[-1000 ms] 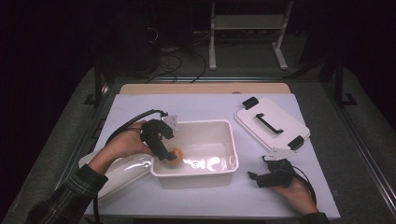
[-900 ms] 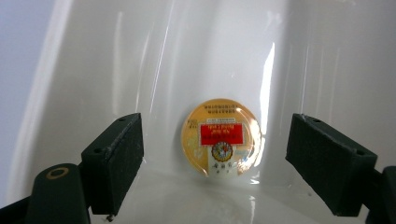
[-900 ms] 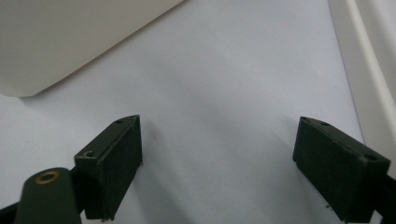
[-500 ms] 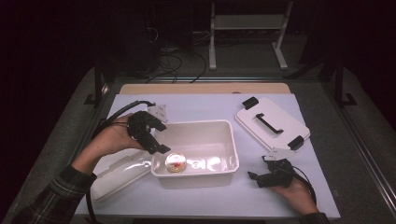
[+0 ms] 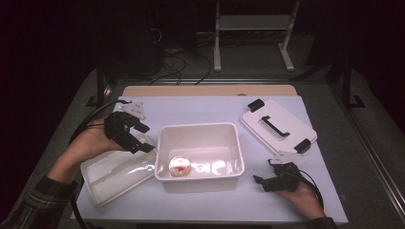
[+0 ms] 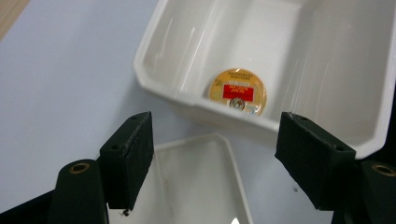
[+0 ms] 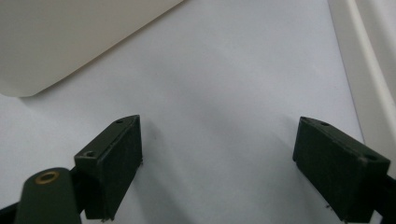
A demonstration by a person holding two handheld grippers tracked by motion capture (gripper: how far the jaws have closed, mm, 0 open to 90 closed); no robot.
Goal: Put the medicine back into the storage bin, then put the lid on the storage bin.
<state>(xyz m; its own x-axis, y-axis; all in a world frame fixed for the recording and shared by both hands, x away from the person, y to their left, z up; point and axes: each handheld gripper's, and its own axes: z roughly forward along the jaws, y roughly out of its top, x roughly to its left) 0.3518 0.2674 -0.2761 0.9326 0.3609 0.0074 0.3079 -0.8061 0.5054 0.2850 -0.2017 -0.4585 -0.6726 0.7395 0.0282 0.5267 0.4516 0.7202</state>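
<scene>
Left gripper (image 5: 141, 138): held above the counter (image 5: 200, 112), just left of the bin (image 5: 199, 177) and over the right end of the tray (image 5: 114, 179). Its jaws stand apart with nothing between them, and they have just been closing a little. In the left gripper view the two black pads (image 6: 128, 163) frame the bin's near corner and the tray's end below it.

Disc (image 5: 180, 166): lies flat on the bin floor, at the front left corner, close against the wall. It is round, yellow-rimmed, with a red label at the centre. In the left gripper view the disc (image 6: 237, 91) sits just behind the bin (image 6: 154, 65) rim, between the pads in the picture but well beyond them. No gripper touches it.

Right gripper (image 5: 268, 177): rests low at the front right of the counter, just right of the bin, pointing toward the bin. Its jaws stand apart and hold nothing. In the right gripper view the pads (image 7: 112, 165) frame bare counter (image 7: 224, 93), with the bin wall (image 7: 70, 37) at upper left.

Lid (image 5: 278, 126): lies flat on the counter behind the right gripper, well apart from the bin, handle up, with a black clip at each end.
</scene>
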